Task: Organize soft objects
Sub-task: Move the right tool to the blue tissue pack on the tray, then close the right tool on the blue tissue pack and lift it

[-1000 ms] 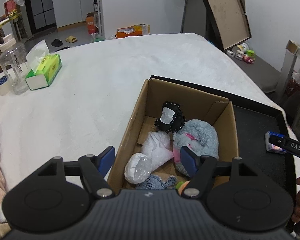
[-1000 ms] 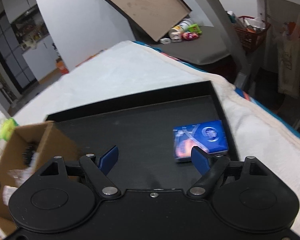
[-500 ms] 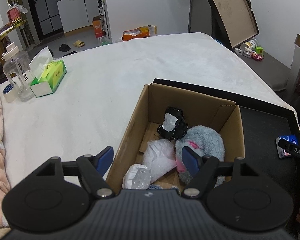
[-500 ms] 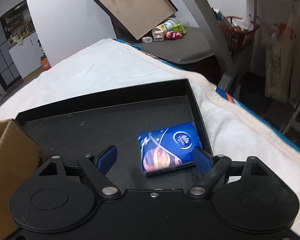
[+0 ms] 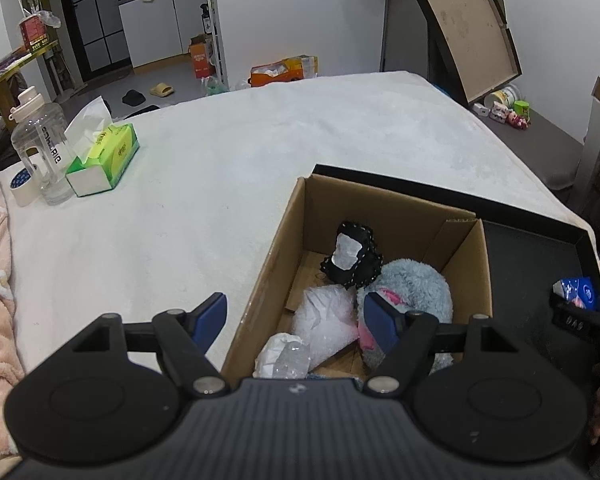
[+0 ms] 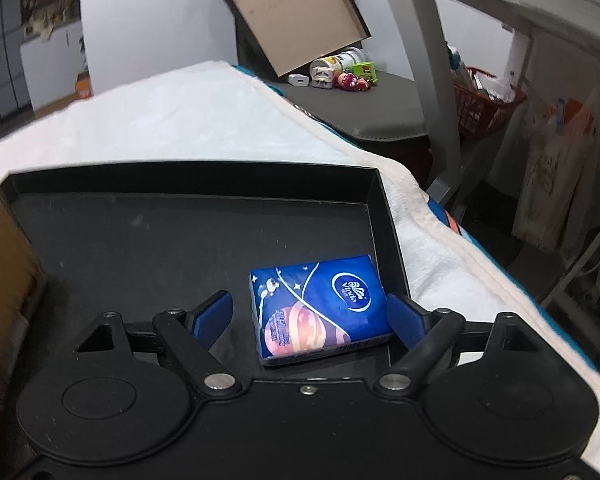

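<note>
White plush cloth covers the surface [image 5: 228, 184] that fills the middle of the left wrist view, with a kitchen doorway and scattered floor clutter at the upper left of the frame. At center right, an open cardboard box [image 5: 466, 264] stands inside a shallow black tray [image 6: 204, 184], holding a grey-blue plush toy [image 5: 416, 284], a black lace-edged pouch [image 5: 354, 260] and crumpled clear plastic bags [image 5: 324, 320]. The left gripper [image 5: 296, 314] hovers released at the bottom of the frame, its blue-padded fingers spread wide over the box's near left wall and grasping nothing. In the right wrist view, a blue tissue pack [image 6: 320, 304] lies flat on the tray floor at lower center, close to the tray's right wall. The right gripper [image 6: 310, 316] is likewise released, fingers parted on either side of the pack; whether the right pad touches it cannot be told. At the left edge of the left wrist view sit a green tissue box [image 5: 104, 156], a clear water jug [image 5: 40, 148] and a roll of tape [image 5: 22, 186].
</note>
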`<state>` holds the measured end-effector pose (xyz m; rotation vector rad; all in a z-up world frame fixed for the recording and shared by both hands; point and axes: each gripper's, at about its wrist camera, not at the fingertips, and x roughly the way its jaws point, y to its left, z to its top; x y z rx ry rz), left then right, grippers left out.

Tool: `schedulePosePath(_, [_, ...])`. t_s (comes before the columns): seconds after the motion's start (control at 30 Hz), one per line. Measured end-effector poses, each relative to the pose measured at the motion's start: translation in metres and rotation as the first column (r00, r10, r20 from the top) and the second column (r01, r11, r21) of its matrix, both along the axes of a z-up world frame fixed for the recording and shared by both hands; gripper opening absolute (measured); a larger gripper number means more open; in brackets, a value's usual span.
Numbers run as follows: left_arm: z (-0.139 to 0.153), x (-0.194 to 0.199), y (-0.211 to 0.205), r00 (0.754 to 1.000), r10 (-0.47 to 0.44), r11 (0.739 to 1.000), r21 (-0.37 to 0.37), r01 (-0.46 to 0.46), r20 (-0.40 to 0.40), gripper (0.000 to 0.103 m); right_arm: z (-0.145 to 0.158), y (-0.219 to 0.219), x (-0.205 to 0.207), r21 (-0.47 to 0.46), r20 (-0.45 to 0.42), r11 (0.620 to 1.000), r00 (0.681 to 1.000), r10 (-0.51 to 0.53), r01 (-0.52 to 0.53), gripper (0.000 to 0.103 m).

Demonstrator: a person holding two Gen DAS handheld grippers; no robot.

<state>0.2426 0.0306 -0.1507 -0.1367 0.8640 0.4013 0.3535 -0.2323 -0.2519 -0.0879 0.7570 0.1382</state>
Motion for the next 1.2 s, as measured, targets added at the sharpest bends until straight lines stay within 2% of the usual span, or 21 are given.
schedulePosePath(0.17, [0.006, -0.007, 0.005, 1.000, 0.002, 1.000, -0.008, -0.001, 0.020, 0.074, 0.002, 0.006, -0.004, -0.025, -0.011, 0.999, 0.999, 0.032, -0.032, 0.082])
schedulePosePath(0.23, [0.007, -0.010, 0.008, 1.000, 0.006, 1.000, -0.009, -0.006, 0.026, 0.074, 0.006, 0.008, -0.007, -0.007, -0.021, 0.999, 0.999, 0.049, -0.049, 0.074])
schedulePosePath(0.3, [0.008, -0.014, 0.012, 0.999, 0.015, 1.000, -0.012, -0.015, 0.030, 0.074, 0.011, 0.012, -0.010, 0.006, -0.027, 0.998, 0.998, 0.063, -0.063, 0.071])
schedulePosePath(0.37, [0.009, -0.016, 0.017, 0.999, 0.025, 1.000, -0.016, -0.025, 0.033, 0.074, 0.014, 0.015, -0.013, 0.001, -0.014, 0.998, 0.998, 0.068, -0.068, 0.071])
schedulePosePath(0.5, [0.009, -0.018, 0.025, 0.998, 0.042, 0.999, -0.025, -0.041, 0.035, 0.074, 0.009, 0.019, -0.013, -0.050, -0.008, 0.998, 0.999, 0.048, -0.048, 0.079])
schedulePosePath(0.57, [0.009, -0.018, 0.028, 0.998, 0.047, 0.998, -0.029, -0.046, 0.037, 0.074, 0.006, 0.016, -0.010, -0.037, -0.016, 0.998, 0.999, 0.042, -0.042, 0.080])
schedulePosePath(0.73, [0.010, -0.016, 0.032, 0.998, 0.046, 0.998, -0.045, -0.045, 0.032, 0.074, -0.002, 0.016, -0.007, -0.036, -0.045, 0.998, 0.998, 0.051, -0.053, 0.074])
schedulePosePath(0.9, [0.010, -0.017, 0.037, 0.999, 0.034, 0.997, -0.072, -0.032, 0.033, 0.074, 0.005, 0.016, -0.015, -0.030, -0.031, 0.998, 0.998, 0.051, -0.052, 0.073])
schedulePosePath(1.2, [0.009, -0.030, 0.050, 0.999, 0.025, 0.992, -0.121, -0.020, 0.043, 0.074, 0.039, 0.020, -0.033, 0.013, -0.011, 0.998, 0.998, 0.058, -0.058, 0.073])
